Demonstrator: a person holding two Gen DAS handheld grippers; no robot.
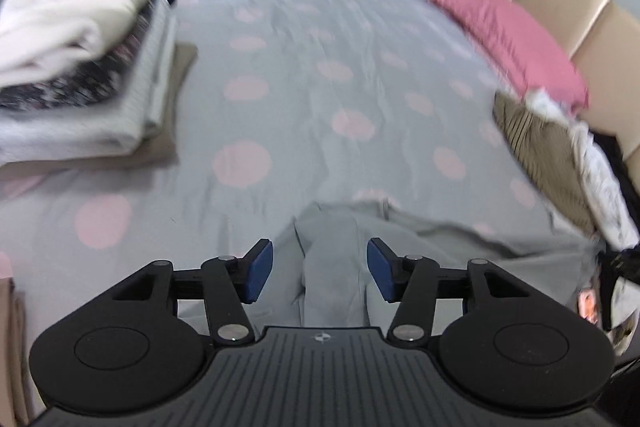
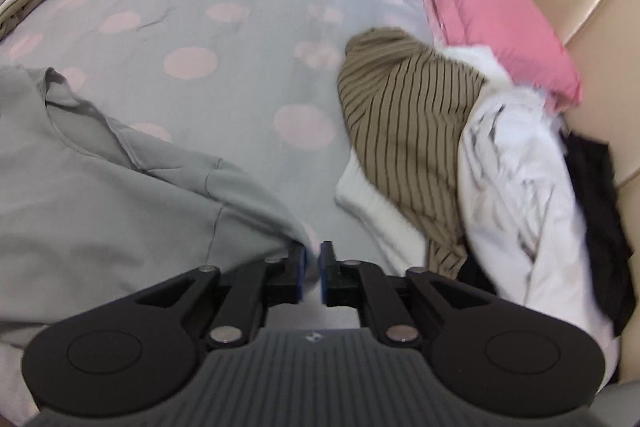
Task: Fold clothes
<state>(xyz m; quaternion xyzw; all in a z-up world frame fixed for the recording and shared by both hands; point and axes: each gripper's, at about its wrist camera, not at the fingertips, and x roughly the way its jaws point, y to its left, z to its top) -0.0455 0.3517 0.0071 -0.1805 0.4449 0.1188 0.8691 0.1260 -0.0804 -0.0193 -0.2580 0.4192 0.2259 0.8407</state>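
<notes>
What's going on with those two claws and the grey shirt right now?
Left gripper open above grey shirt. Right gripper nearly closed at its edge, grip unclear. Nothing in the way.

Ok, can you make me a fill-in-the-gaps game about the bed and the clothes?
1. The pillow by the headboard is ____.
2. The bedspread is grey with pink ____.
3. The brown top in the unfolded heap has dark ____.
4. The folded stack lies on the ____ side of the left wrist view.

Missing words: pink; dots; stripes; left

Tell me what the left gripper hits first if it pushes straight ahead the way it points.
Probably the grey garment, bunched between and beyond the open jaws of the left gripper; past it lies the spotted bedspread. Depth is uncertain.
</notes>
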